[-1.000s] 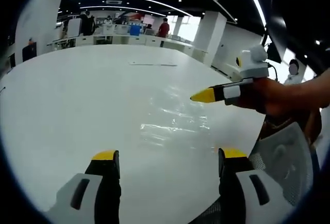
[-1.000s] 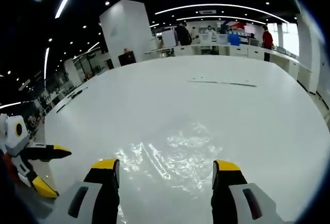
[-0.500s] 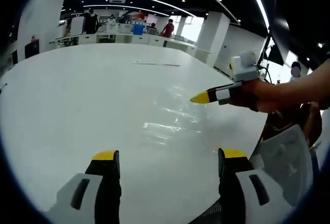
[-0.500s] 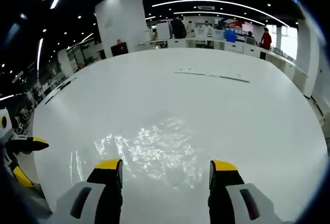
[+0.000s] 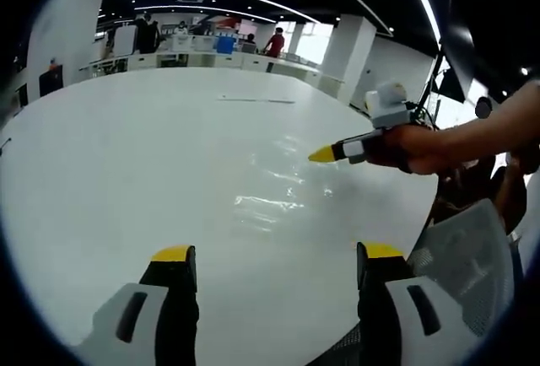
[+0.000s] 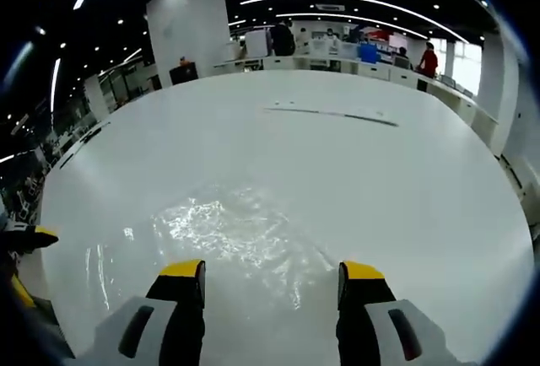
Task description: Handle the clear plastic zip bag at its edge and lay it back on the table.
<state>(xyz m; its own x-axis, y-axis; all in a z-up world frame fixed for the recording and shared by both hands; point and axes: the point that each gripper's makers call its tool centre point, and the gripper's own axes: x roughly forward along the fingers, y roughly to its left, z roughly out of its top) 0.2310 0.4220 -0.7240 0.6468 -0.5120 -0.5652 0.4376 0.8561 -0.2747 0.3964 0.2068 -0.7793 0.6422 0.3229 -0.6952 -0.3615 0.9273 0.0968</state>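
Since earlier: right gripper (image 6: 270, 271) advanced over clear plastic zip bag (image 6: 228, 231), flat on white table (image 6: 405, 180). Both jaw pairs spread, empty; left gripper (image 5: 277, 256) short of bag. Step: approach. Next: close on bag edge.

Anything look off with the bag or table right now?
Nothing stands out. The clear zip bag lies crinkled but flat on the white table, ahead of the open right tongs. The left tongs are open too, holding nothing.
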